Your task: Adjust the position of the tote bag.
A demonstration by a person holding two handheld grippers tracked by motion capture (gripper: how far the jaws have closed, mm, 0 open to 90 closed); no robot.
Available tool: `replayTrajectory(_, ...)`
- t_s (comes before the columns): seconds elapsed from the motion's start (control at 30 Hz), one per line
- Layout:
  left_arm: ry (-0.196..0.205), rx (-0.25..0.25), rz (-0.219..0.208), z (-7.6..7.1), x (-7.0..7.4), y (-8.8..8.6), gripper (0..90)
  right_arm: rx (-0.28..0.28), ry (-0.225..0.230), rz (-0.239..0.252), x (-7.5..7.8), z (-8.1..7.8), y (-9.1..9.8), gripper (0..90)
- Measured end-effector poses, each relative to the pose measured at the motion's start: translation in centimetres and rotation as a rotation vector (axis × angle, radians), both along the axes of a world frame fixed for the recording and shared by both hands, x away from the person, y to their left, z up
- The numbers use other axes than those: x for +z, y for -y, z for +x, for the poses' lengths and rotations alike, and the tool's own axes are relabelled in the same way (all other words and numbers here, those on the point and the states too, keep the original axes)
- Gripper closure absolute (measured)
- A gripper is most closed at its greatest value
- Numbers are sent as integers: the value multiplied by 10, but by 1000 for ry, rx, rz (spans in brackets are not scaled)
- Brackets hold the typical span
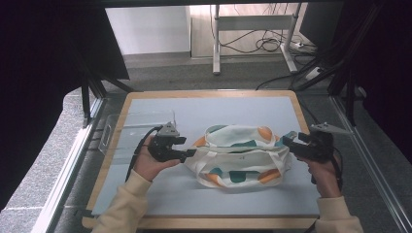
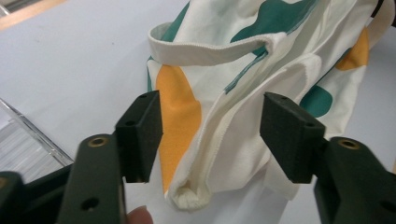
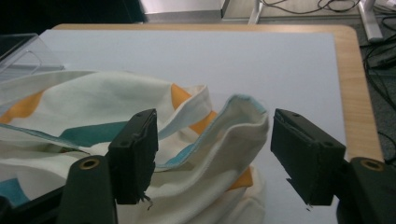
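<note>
A cream cloth bag (image 1: pixel 238 155) with teal and orange patches lies crumpled in the middle of the pale blue mat (image 1: pixel 233 109). My left gripper (image 1: pixel 187 147) is at the bag's left end. In the left gripper view its jaws (image 2: pixel 210 135) stand apart on either side of a folded hem of the bag (image 2: pixel 233 154), and neither pad presses on it. My right gripper (image 1: pixel 289 141) is at the bag's right end. It is open (image 3: pixel 212 154), with a raised, teal-edged fold of the bag (image 3: pixel 233 126) loose between its jaws.
A clear plastic box (image 1: pixel 121 131) stands on the mat to the left of my left hand. The wooden table edge (image 1: pixel 209 93) frames the mat. Beyond the table are the legs of a desk (image 1: pixel 216 43) and cables (image 1: pixel 267 43) on the floor.
</note>
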State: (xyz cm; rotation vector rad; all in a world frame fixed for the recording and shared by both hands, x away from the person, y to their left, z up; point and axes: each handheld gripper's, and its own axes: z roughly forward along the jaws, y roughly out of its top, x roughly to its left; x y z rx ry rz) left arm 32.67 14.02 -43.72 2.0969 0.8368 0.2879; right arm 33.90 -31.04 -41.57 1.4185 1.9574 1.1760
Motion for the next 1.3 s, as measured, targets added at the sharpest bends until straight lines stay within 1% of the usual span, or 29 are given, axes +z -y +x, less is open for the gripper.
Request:
replayTrajectory(0.03, 3, 4, -14, -2, 2, -2, 359, 2, 15, -8, 7, -3, 1, 288)
replayTrajectory(0.1, 5, 6, -17, -3, 3, -3, 351, 10, 19, -9, 9, -3, 1, 285)
replayTrajectory(0.13, 1, 10, -22, -4, 4, -4, 343, 36, 31, -16, 14, -5, -2, 280)
replayTrajectory(0.17, 1, 10, -22, -4, 4, -4, 339, 47, 33, -19, 15, -6, -3, 279)
replayTrajectory(0.2, 0, 11, -31, -4, 6, -6, 337, 62, 36, -23, 16, -6, -6, 279)
replayTrajectory(0.23, 0, 11, -31, -4, 6, -6, 335, 84, 37, -28, 17, -7, -10, 280)
replayTrajectory(0.3, 1, 11, -36, -5, 7, -7, 332, 118, 31, -35, 17, -6, -17, 284)
replayTrajectory(0.33, 2, 10, -39, -5, 8, -7, 332, 118, 31, -35, 17, -6, -17, 284)
replayTrajectory(0.37, 0, 11, -41, -6, 8, -8, 329, 150, 29, -40, 17, -5, -25, 288)
replayTrajectory(0.4, -1, 11, -43, -6, 8, -7, 329, 150, 29, -40, 17, -5, -25, 288)
replayTrajectory(0.43, -1, 9, -45, -6, 8, -7, 324, 171, 35, -36, 18, -4, -32, 292)
replayTrajectory(0.5, -4, 4, -51, -7, 9, -7, 322, 178, 37, -34, 19, -4, -35, 294)
replayTrajectory(0.6, 2, -1, -58, -9, 10, -7, 318, 231, 49, -22, 23, -3, -50, 303)
replayTrajectory(0.63, 5, 1, -60, -9, 10, -8, 318, 231, 49, -22, 23, -3, -50, 303)
replayTrajectory(0.7, 7, 3, -63, -10, 11, -9, 317, 263, 55, -27, 24, -2, -58, 305)
replayTrajectory(0.73, 7, 3, -72, -10, 11, -11, 317, 294, 56, -33, 23, -3, -67, 305)
replayTrajectory(0.8, 7, 4, -74, -11, 12, -13, 314, 319, 54, -37, 22, -4, -73, 306)
replayTrajectory(0.87, 4, 9, -77, -11, 11, -15, 314, 330, 55, -39, 21, -5, -76, 309)
replayTrajectory(0.9, 5, 12, -76, -11, 12, -16, 314, 354, 54, -41, 20, -8, -81, 311)
replayTrajectory(0.97, 8, 20, -74, -9, 12, -17, 315, 365, 54, -44, 19, -9, -82, 312)
replayTrajectory(1.03, 6, 24, -75, -8, 13, -17, 316, 401, 57, -49, 17, -14, -87, 311)
replayTrajectory(1.07, 8, 26, -74, -8, 13, -17, 316, 429, 52, -57, 16, -17, -90, 311)
replayTrajectory(1.1, 8, 26, -74, -8, 13, -17, 315, 429, 52, -57, 16, -17, -90, 311)
replayTrajectory(1.17, 8, 26, -67, -7, 12, -16, 315, 457, 42, -58, 14, -20, -94, 313)
replayTrajectory(1.23, 11, 27, -56, -7, 11, -14, 314, 470, 39, -60, 13, -22, -97, 314)
replayTrajectory(1.27, 11, 27, -56, -7, 11, -14, 313, 470, 39, -60, 13, -22, -97, 314)
replayTrajectory(1.3, 11, 25, -55, -7, 11, -14, 313, 481, 38, -64, 14, -23, -99, 315)
